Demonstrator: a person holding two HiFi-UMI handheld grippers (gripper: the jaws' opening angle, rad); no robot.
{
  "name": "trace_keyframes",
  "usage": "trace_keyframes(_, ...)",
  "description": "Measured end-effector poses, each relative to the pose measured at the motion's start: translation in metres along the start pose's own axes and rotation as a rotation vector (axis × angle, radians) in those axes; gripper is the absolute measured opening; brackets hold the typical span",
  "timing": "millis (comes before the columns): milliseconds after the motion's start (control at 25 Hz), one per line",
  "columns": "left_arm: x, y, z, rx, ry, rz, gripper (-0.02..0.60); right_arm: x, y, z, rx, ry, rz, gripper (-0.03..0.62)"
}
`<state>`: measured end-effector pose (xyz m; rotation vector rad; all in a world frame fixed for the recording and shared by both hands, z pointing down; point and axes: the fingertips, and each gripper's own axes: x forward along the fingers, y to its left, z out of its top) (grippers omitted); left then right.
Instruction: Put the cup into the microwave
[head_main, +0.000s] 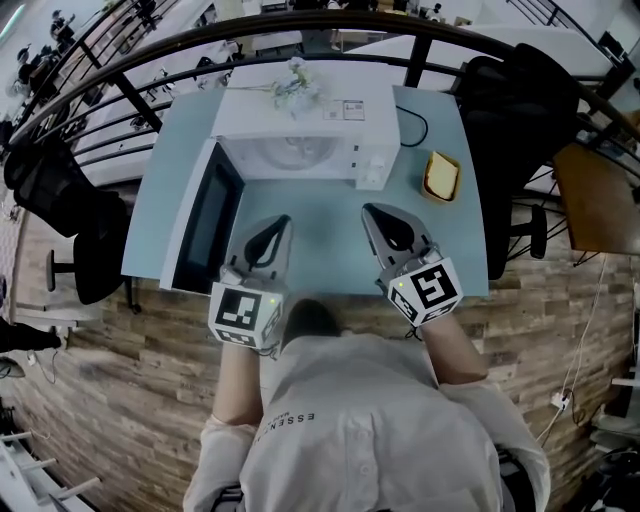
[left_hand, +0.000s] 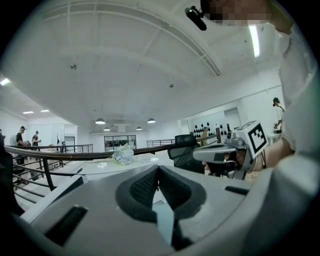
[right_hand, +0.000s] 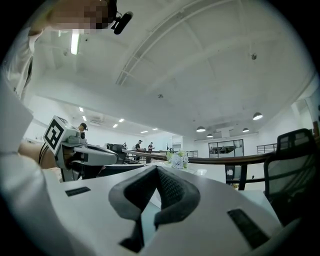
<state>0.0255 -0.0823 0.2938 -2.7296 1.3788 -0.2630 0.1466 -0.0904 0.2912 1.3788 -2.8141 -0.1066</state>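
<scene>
A white microwave (head_main: 310, 140) stands at the back of the pale blue table (head_main: 330, 250). Its door (head_main: 205, 215) hangs open to the left and the cavity shows pale inside. A yellow cup (head_main: 441, 177) stands on the table to the right of the microwave, clear of both grippers. My left gripper (head_main: 277, 222) is over the table in front of the open door, shut and holding nothing. My right gripper (head_main: 372, 210) is beside it in front of the microwave, shut and holding nothing. In the gripper views the left gripper's pads (left_hand: 158, 170) and the right gripper's pads (right_hand: 157, 170) meet at the tips.
A bunch of pale flowers (head_main: 293, 88) lies on top of the microwave. A black cable (head_main: 412, 125) runs behind it. A black office chair (head_main: 515, 110) stands at the table's right, another (head_main: 60, 190) at its left. A dark railing (head_main: 300, 35) curves behind the table.
</scene>
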Motion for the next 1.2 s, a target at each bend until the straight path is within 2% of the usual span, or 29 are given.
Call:
trace_keyframes(600,-0.002,-0.008,-0.002,0.01,0.012,0.006,0.002,-0.005,0.004,-0.003,0.036,0.012,-0.009,0.015)
trace_keyframes(800,-0.007,-0.007,0.003,-0.04,0.002,0.006,0.002,-0.006,0.001,-0.001,0.046,0.0,-0.023,0.015)
trace_keyframes(1200,-0.006,-0.001,0.002,-0.032,0.005,0.035,0.002,-0.002,-0.006,-0.004,0.053,-0.005,-0.034,0.015)
